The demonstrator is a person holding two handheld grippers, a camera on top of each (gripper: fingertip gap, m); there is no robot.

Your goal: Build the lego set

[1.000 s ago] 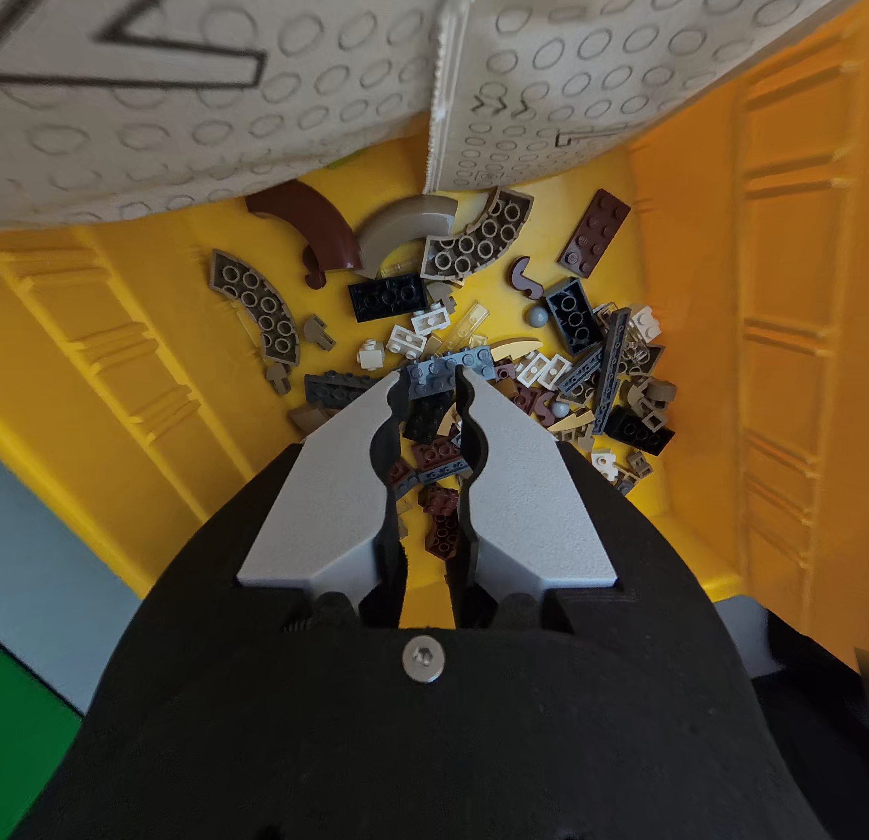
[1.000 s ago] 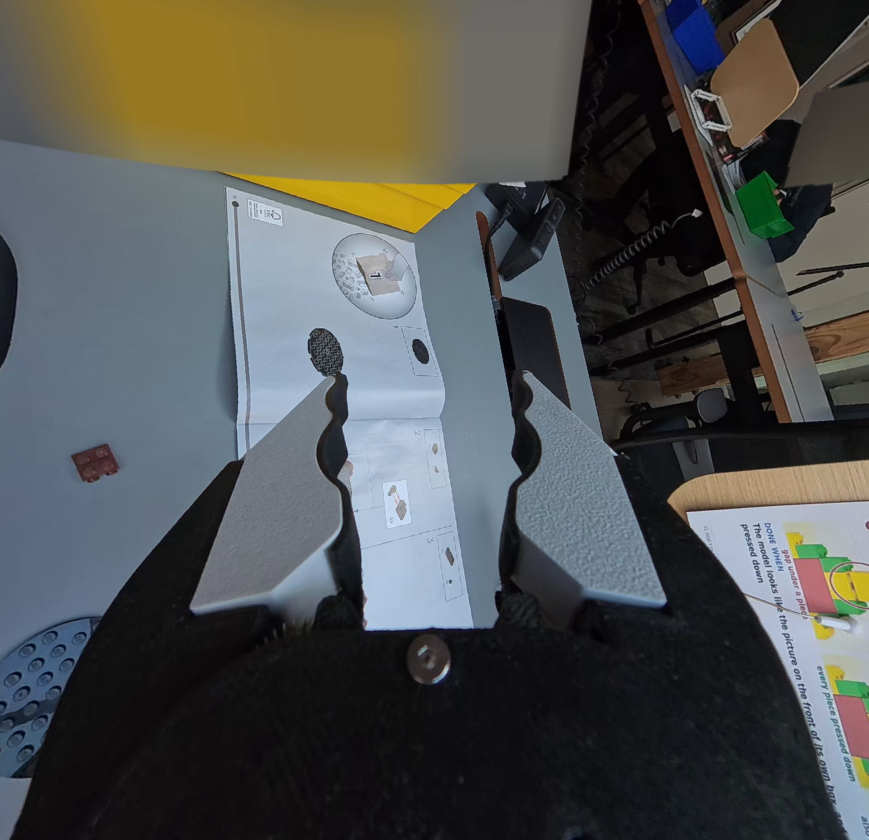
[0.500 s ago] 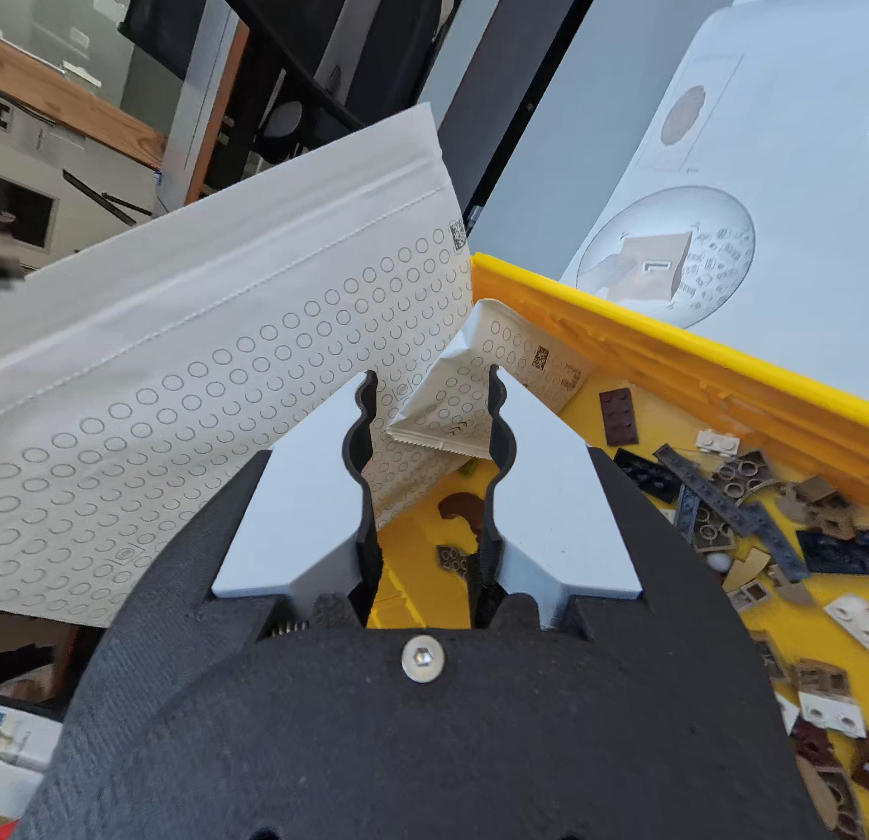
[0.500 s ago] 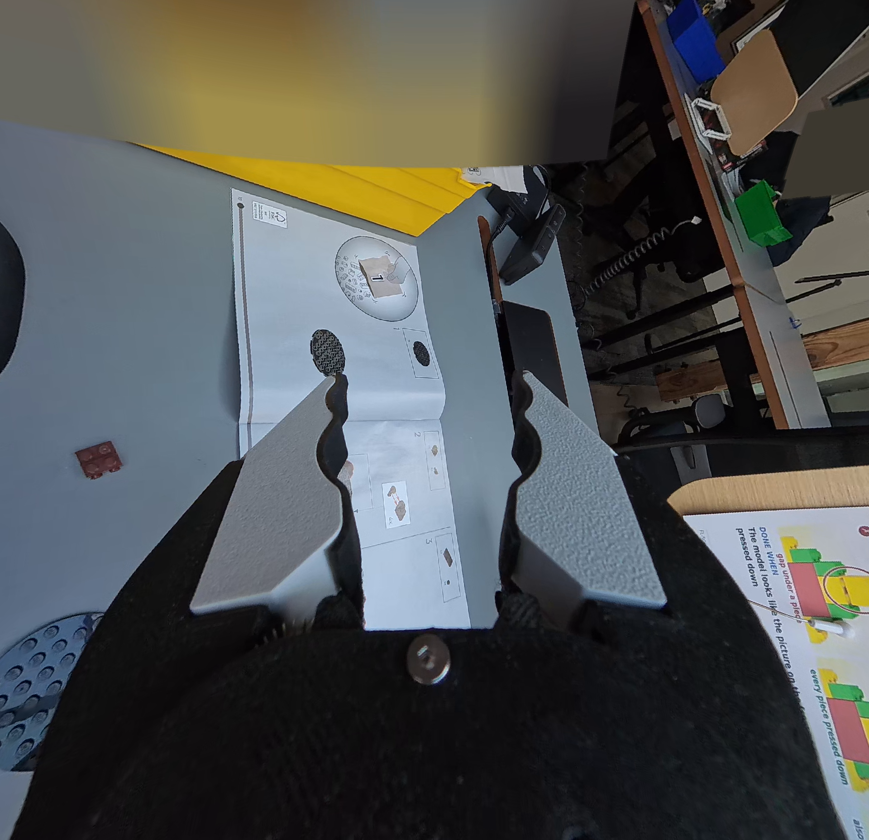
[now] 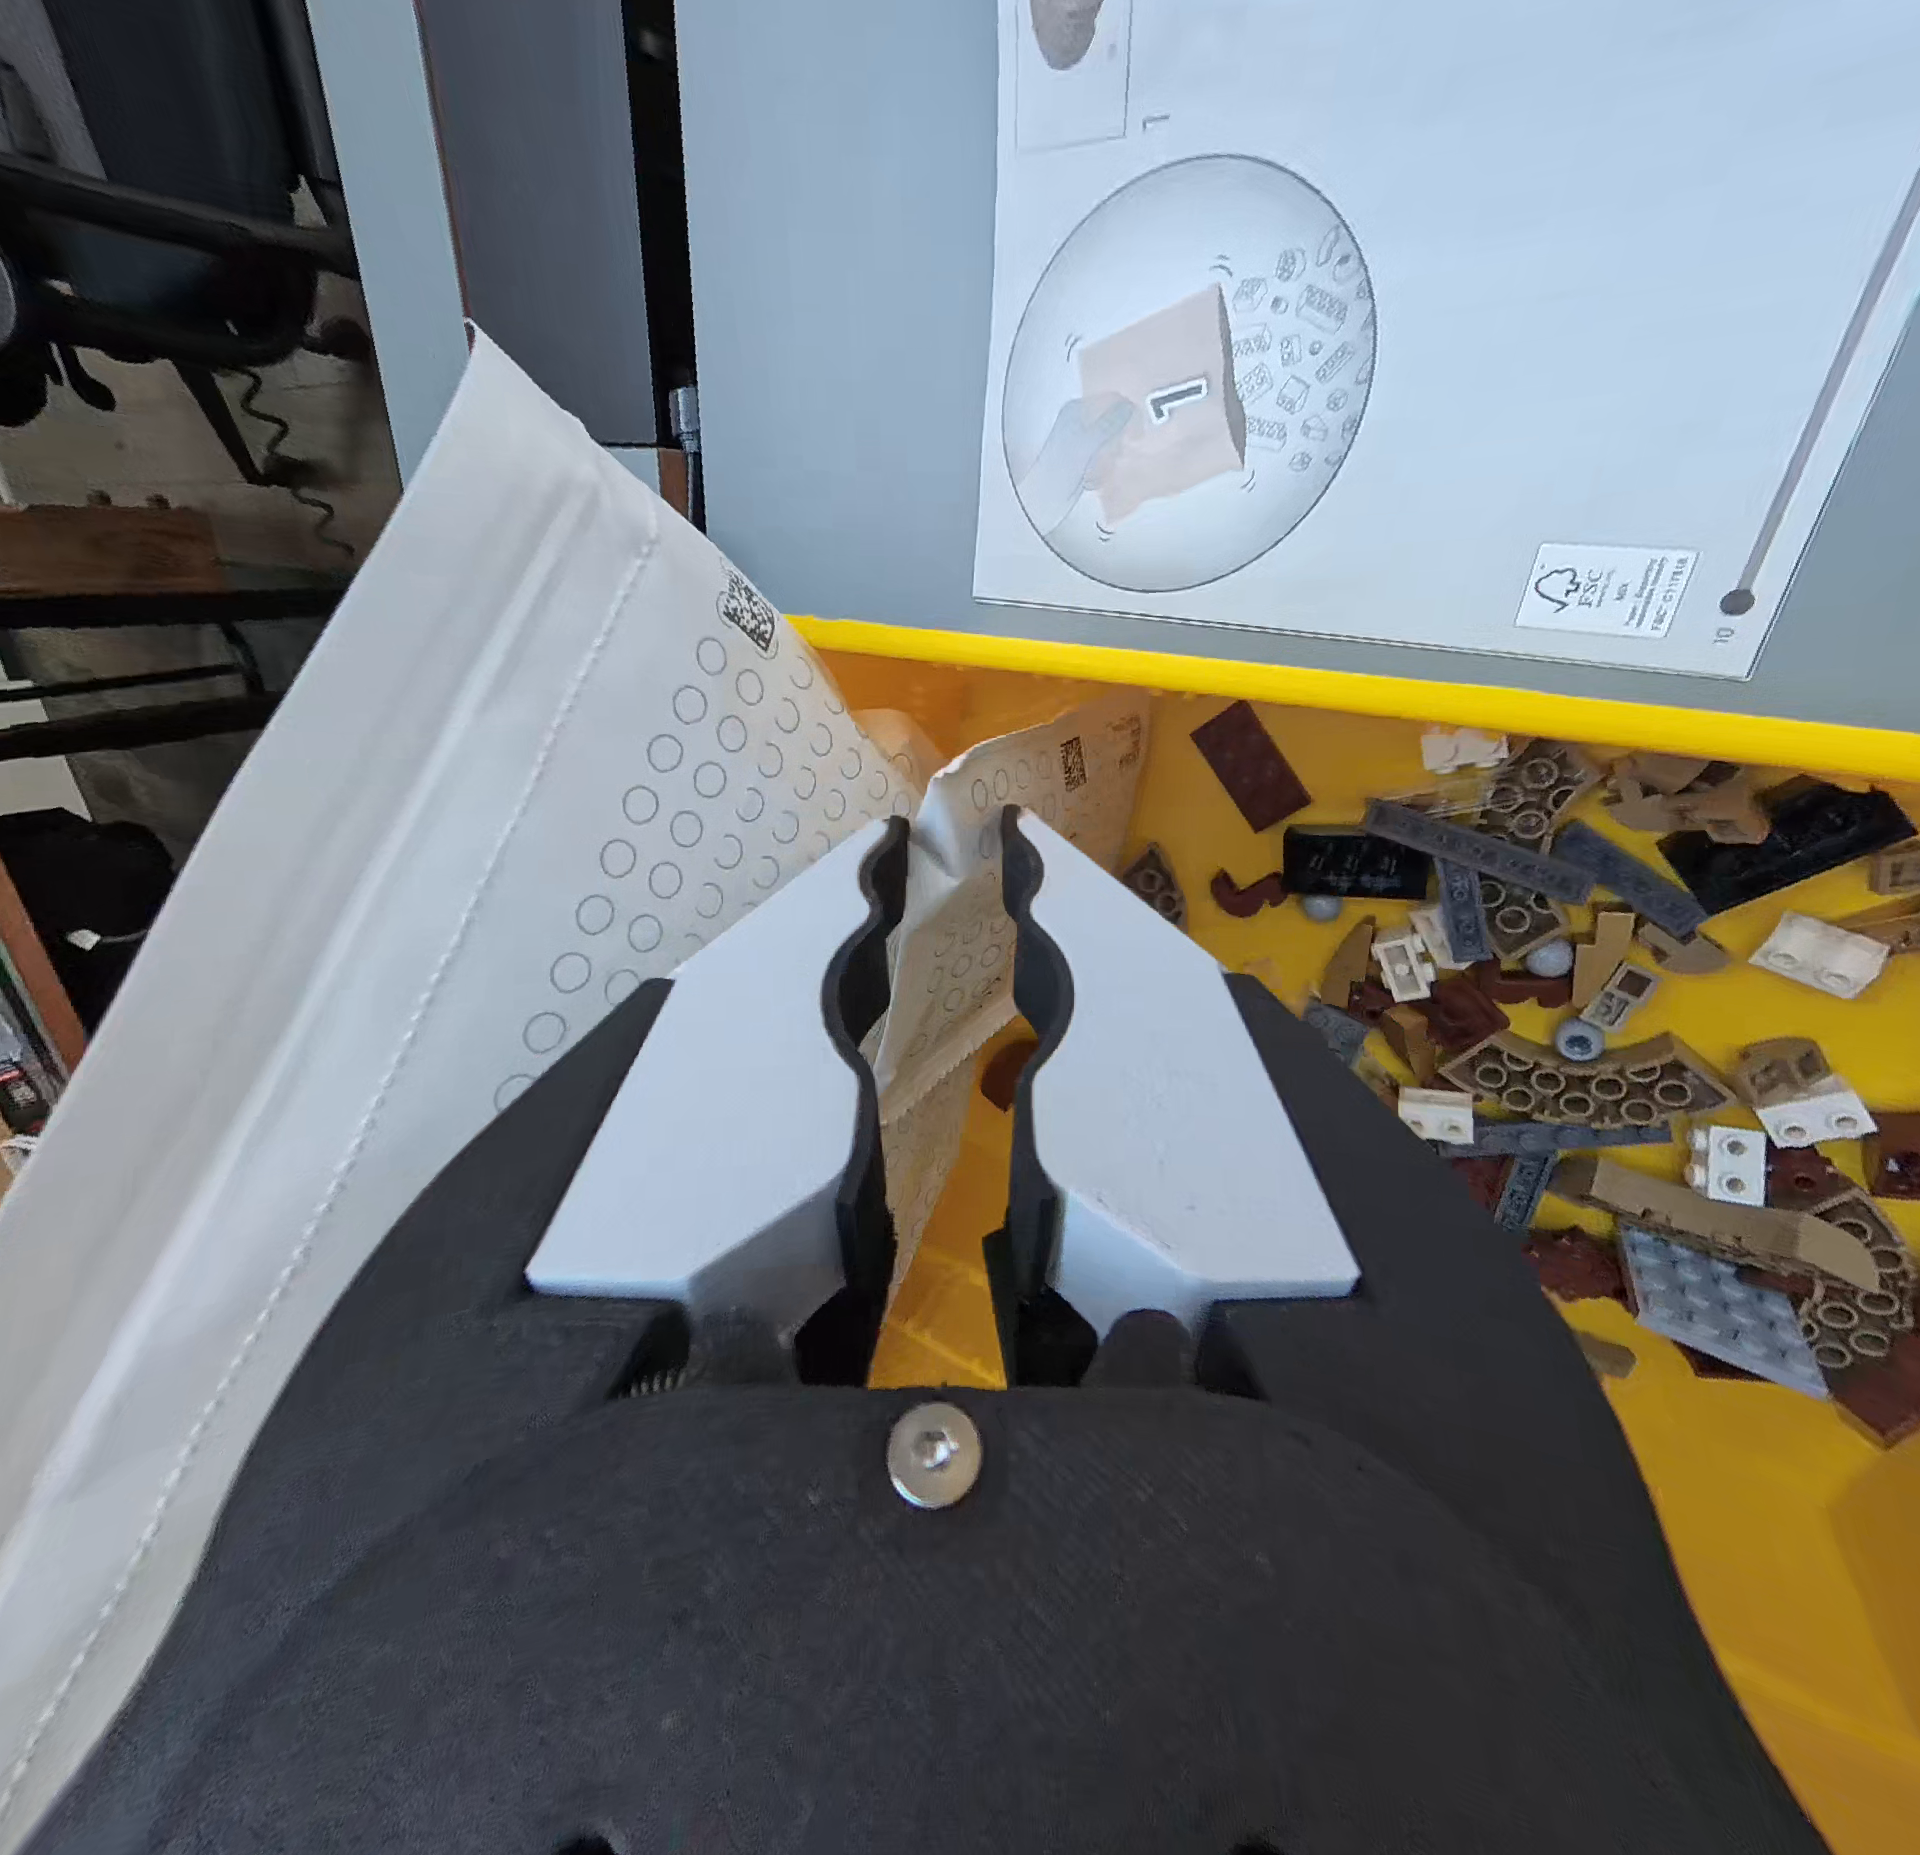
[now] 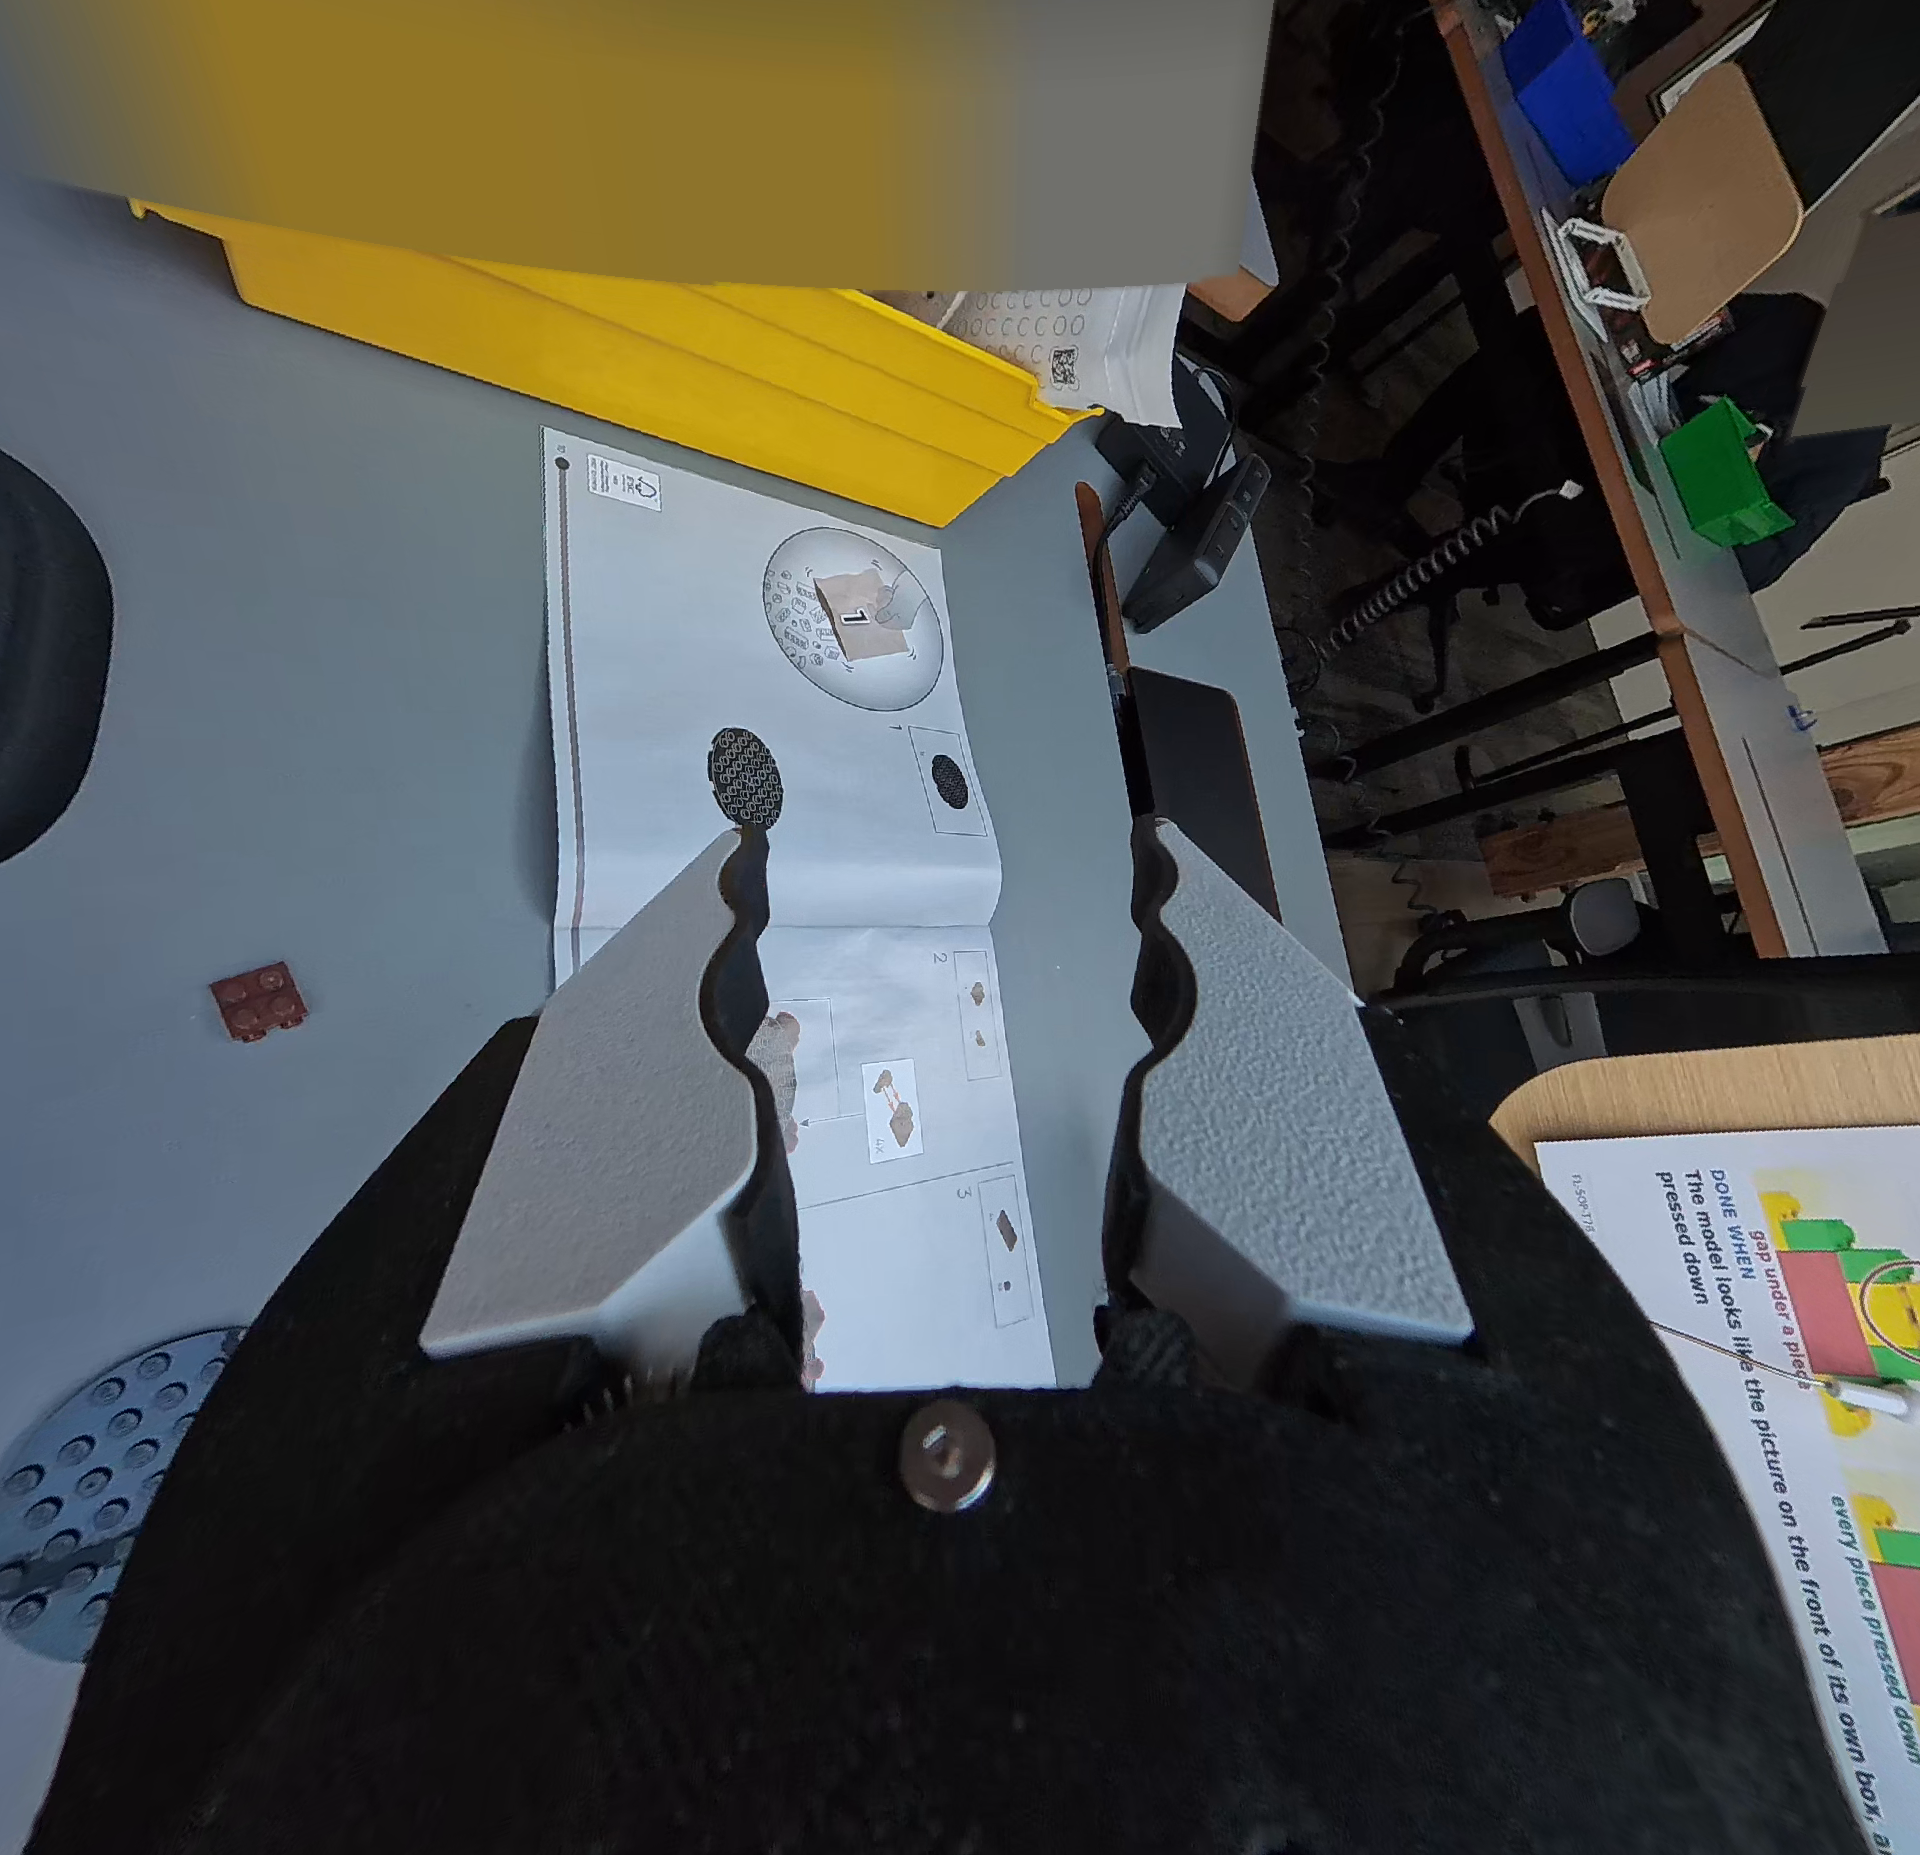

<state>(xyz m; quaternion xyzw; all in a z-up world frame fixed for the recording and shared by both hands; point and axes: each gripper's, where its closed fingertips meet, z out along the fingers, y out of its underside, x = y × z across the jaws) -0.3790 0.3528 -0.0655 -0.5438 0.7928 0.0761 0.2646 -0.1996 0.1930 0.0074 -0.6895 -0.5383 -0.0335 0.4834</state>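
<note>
Left gripper above the near edge of a yellow bin, jaws narrowly apart with nothing gripped; behind the gap, a small white paper bag slumped in the bin's left corner. To the left, a large white paper bag printed with rings, leaning over the bin's side and screening the bin floor there. Across the bin's right half, a loose heap of lego pieces: dark brown plate lying apart near the far wall, tan curved plates, black and grey strips, small white bits, a light grey studded plate nearest the camera. Beyond the bin's far wall, an instruction booklet lying open on the grey surface. Right gripper held above that same booklet, jaws wide apart and empty. Off to its left on the surface, a lone reddish-brown brick, well apart from the booklet; lower left, a round grey studded plate, partly hidden behind the gripper body. Yellow bin past the top of the booklet, white bag poking over its corner. At lower right, a wooden board carrying a printed sheet. Past the surface edge, dark desk legs, coiled cables, blue and green bins.
</note>
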